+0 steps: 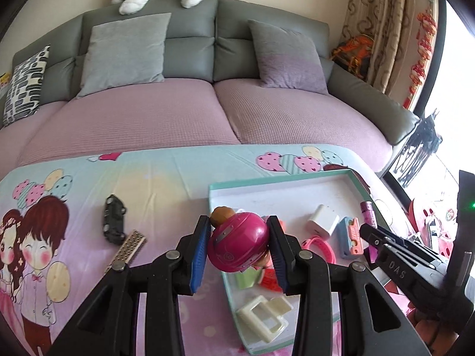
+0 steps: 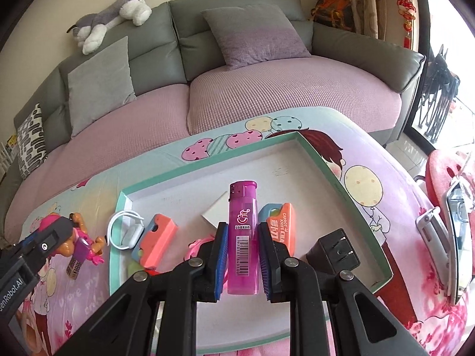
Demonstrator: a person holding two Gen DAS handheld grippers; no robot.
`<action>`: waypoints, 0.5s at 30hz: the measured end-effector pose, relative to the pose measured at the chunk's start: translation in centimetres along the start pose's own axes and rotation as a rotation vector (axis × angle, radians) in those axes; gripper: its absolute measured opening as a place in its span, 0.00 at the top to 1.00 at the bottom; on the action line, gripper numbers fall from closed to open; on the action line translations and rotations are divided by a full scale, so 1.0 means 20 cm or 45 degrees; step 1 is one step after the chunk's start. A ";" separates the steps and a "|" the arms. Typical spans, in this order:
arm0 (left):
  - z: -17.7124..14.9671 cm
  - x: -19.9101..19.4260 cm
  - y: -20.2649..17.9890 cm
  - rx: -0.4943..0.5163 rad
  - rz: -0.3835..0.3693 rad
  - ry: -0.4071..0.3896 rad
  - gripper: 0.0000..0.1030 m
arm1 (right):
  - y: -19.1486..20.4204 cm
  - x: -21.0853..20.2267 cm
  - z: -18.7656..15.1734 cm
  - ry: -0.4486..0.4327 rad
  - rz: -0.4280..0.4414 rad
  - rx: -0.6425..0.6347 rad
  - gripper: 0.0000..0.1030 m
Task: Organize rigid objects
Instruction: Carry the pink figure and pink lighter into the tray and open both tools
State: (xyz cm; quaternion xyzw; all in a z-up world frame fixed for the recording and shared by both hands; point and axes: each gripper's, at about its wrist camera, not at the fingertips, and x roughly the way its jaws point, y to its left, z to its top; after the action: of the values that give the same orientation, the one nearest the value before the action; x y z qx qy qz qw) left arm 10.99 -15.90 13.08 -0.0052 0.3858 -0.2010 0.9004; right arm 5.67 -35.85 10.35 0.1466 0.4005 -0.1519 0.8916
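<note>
A grey sofa (image 1: pixel 190 44) with mauve seat covers runs behind the worktop (image 1: pixel 166 172), which wears a cartoon cloth of balloons and children. Far left on the cloth lie a small black toy car (image 1: pixel 113 219) and, just beside it, a perforated tan strip (image 1: pixel 127 250). The left tongs (image 1: pixel 240 247) are closed partway on a toy figure (image 1: pixel 237 244): its glossy magenta helmet is pinched between the blue pads, an orange-brown head pokes out at the top, and it hangs over the near-left edge of the mint-rimmed tray (image 1: pixel 285 178). Inside the tray sit a white charger block (image 1: pixel 323 218), a pink band (image 1: pixel 319 244) and cream plastic frames (image 1: pixel 264 317); the pieces under the helmet are too hidden to name. The right tongs (image 2: pixel 242 259) stand nearly shut, clamping an upright translucent purple lighter (image 2: pixel 242 231) with a barcode label, held above the tray floor. Right of it lie an orange carrot-knife toy (image 2: pixel 280 228) and a black plug adapter (image 2: pixel 334 250).
</note>
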 end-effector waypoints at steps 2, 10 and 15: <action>0.01 0.03 -0.04 0.013 -0.011 0.001 0.61 | -0.02 0.02 -0.01 0.017 -0.015 0.005 0.79; 0.00 0.19 -0.13 0.054 -0.037 0.055 0.61 | -0.07 0.09 -0.01 0.067 -0.045 0.039 0.79; -0.01 0.23 -0.17 0.072 -0.054 0.058 0.61 | -0.05 0.11 -0.02 0.086 -0.047 0.027 0.79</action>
State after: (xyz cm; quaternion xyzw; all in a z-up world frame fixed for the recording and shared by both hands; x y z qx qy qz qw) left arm 12.45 -20.62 10.29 0.0166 0.4001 -0.2309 0.8868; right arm 6.30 -36.96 8.31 0.1539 0.4315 -0.1675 0.8730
